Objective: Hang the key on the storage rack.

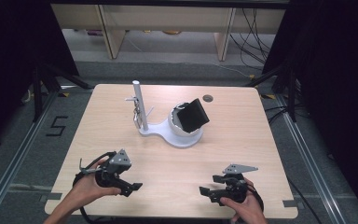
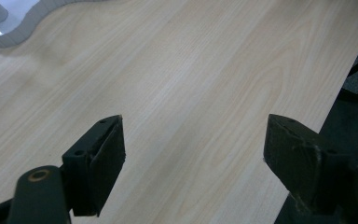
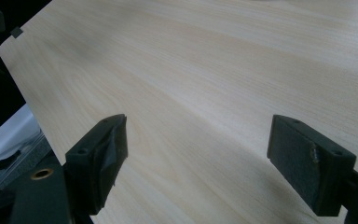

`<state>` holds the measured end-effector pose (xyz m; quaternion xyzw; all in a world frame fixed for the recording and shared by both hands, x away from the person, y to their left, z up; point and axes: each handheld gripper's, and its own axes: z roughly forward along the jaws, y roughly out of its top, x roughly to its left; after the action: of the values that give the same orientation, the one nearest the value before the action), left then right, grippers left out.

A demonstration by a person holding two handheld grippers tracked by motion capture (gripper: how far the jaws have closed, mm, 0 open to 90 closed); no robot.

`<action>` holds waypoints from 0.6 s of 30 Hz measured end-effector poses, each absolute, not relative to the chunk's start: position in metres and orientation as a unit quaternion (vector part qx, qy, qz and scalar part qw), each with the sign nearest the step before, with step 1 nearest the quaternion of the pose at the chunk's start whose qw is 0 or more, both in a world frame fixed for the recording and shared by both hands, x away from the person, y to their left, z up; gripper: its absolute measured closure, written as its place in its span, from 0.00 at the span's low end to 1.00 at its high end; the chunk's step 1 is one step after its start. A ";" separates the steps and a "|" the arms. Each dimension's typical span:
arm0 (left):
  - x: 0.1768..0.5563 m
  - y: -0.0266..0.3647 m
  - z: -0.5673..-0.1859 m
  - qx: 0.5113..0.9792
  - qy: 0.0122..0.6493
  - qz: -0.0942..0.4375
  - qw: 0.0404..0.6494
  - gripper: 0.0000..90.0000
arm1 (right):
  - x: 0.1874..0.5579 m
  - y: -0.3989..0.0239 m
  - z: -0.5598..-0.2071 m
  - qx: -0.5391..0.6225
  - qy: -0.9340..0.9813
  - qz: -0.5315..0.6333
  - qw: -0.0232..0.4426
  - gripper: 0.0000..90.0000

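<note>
A white stand (image 1: 177,135) sits mid-table with an upright white post (image 1: 138,100) on its left; small metal pieces hang from the post. On the stand's right a white bowl (image 1: 175,122) holds a tilted black block (image 1: 193,114). My left gripper (image 1: 131,187) rests near the front left of the table, open, jaws wide apart over bare wood (image 2: 193,135). My right gripper (image 1: 209,186) is near the front right, also open with nothing between its pads (image 3: 196,140). The stand's curved edge (image 2: 16,35) appears at the top left of the left gripper view.
The light wooden table (image 1: 121,154) has a small dark round hole (image 1: 208,98) near its far edge. Dark floor with metal rails lies on both sides, and wooden furniture legs and cables stand beyond the far edge. The table's corner (image 3: 9,46) is in the right gripper view.
</note>
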<state>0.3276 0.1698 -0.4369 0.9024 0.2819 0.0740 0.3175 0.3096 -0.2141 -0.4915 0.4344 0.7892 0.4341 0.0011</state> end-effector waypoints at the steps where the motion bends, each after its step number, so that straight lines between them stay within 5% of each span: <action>1: 0.326 0.169 -0.440 0.900 0.283 0.076 0.322 0.23 | 0.310 -0.214 -0.492 0.435 0.789 0.434 0.001 0.23; 18: 0.299 0.167 -0.474 0.902 0.271 0.103 0.321 0.23 | 0.308 -0.212 -0.493 0.429 0.794 0.431 -0.001 0.23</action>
<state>0.2991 0.1674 -0.4744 0.9016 0.2712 0.1027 0.3211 0.3084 -0.2115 -0.4927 0.4285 0.7939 0.4314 -0.0005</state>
